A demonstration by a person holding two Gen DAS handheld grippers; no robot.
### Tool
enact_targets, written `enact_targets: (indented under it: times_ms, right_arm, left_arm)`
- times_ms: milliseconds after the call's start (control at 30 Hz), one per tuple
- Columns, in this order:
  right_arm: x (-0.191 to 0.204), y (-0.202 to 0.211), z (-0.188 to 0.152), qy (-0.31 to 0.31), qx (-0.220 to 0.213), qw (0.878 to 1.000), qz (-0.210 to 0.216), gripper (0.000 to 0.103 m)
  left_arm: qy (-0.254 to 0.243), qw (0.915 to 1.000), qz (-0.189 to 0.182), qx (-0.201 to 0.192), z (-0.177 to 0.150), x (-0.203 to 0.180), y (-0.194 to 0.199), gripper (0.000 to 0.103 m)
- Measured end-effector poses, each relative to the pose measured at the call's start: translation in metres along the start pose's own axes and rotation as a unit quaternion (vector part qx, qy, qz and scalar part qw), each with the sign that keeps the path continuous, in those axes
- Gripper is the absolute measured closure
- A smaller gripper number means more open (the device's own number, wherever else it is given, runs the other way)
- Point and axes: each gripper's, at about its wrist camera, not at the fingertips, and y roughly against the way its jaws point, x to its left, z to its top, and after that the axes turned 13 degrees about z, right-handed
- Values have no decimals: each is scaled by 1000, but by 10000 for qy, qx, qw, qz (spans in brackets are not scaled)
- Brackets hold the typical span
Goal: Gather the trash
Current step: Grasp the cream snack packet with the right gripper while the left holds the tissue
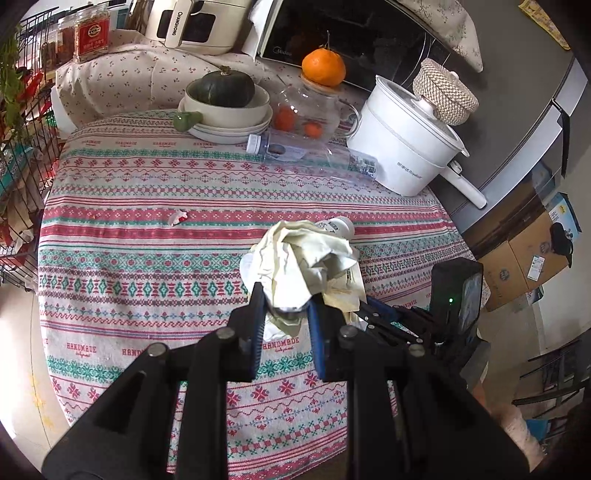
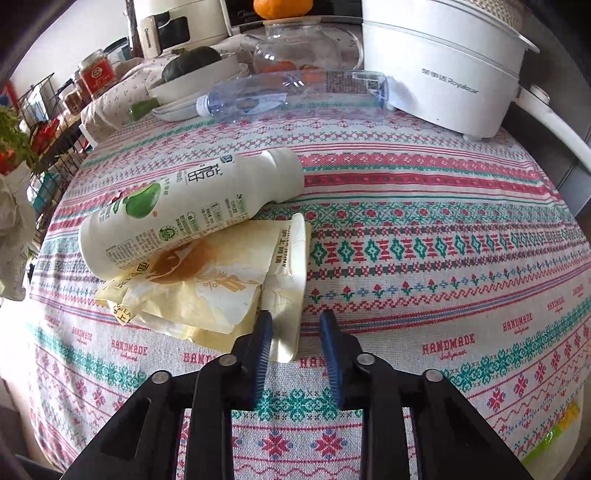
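Observation:
My left gripper (image 1: 286, 301) is shut on a crumpled cream paper wad (image 1: 299, 258), held above the patterned tablecloth (image 1: 147, 236). My right gripper (image 2: 295, 321) is open, low over the cloth, its jaws on either side of the near edge of a yellow-stained food wrapper (image 2: 207, 291). A white drink bottle (image 2: 184, 210) lies on its side on the wrapper. An empty clear plastic bottle (image 2: 291, 88) lies farther back; it also shows in the left wrist view (image 1: 310, 155). A small red and white scrap (image 1: 177, 218) lies on the cloth. The right gripper (image 1: 373, 306) shows in the left wrist view.
A white electric pot (image 2: 443, 66) stands back right. A glass teapot (image 1: 314, 110) with an orange (image 1: 323, 66) on top, a bowl with a green squash (image 1: 225, 96), an air fryer (image 1: 195, 22) and a microwave (image 1: 351, 33) line the back. A wire rack (image 1: 26, 147) stands left.

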Motion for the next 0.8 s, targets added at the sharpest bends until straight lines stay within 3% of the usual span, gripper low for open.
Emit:
enact_targets:
  times_ms: [67, 167, 433, 800]
  right_arm:
    - [5, -2, 1, 161, 20, 9998, -85, 94]
    - [0, 5, 1, 103, -15, 9998, 140, 100]
    - [-17, 67, -1, 179, -527, 9980, 298, 101]
    - [-61, 175, -15, -44, -1416, 9898, 128, 101]
  left_arm:
    - [-8, 10000, 14, 2, 0, -1, -1, 80]
    - [-11, 10000, 34, -15, -1, 0, -1, 80]
    - [1, 9999, 56, -137, 0, -11, 3, 80]
    - [-594, 9977, -10, -313, -8, -71, 7, 80]
